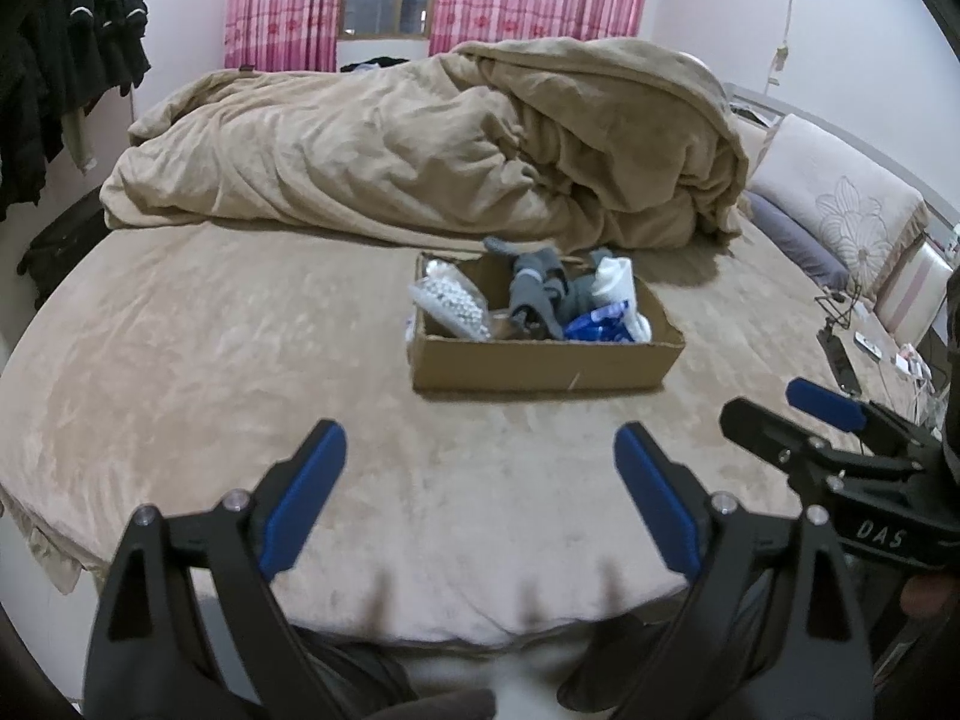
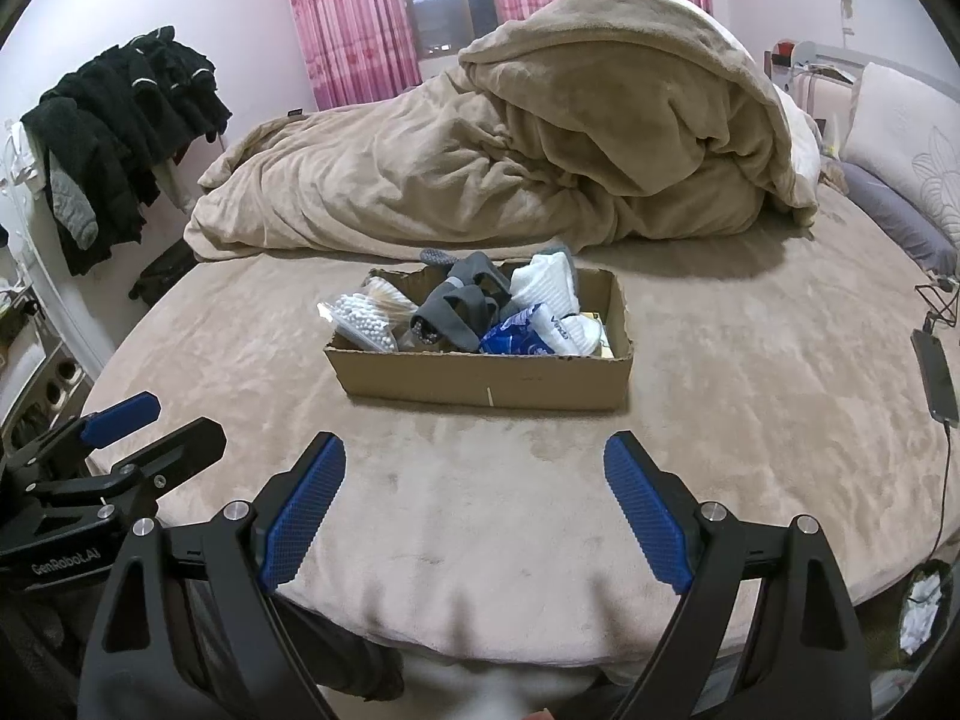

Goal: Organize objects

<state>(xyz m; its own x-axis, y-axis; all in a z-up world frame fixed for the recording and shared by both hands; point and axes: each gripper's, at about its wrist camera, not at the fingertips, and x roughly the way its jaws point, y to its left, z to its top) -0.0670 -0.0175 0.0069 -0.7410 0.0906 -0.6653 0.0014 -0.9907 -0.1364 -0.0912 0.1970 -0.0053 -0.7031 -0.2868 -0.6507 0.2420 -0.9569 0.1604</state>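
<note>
A shallow cardboard box (image 1: 540,367) (image 2: 480,381) sits in the middle of the bed. It holds a clear bag of white beads (image 1: 451,300) (image 2: 367,319), grey socks (image 1: 537,291) (image 2: 459,306), white socks (image 2: 555,291) and a blue and white packet (image 1: 603,324) (image 2: 519,336). My left gripper (image 1: 480,450) is open and empty above the bed's near edge, short of the box. My right gripper (image 2: 474,459) is open and empty, also short of the box. Each gripper shows at the side of the other's view.
A crumpled tan blanket (image 1: 432,144) (image 2: 540,150) lies piled behind the box. Pillows (image 1: 840,210) (image 2: 900,138) are at the right. A phone on a cable (image 2: 933,378) lies near the bed's right edge. Dark clothes (image 2: 120,138) hang at the left.
</note>
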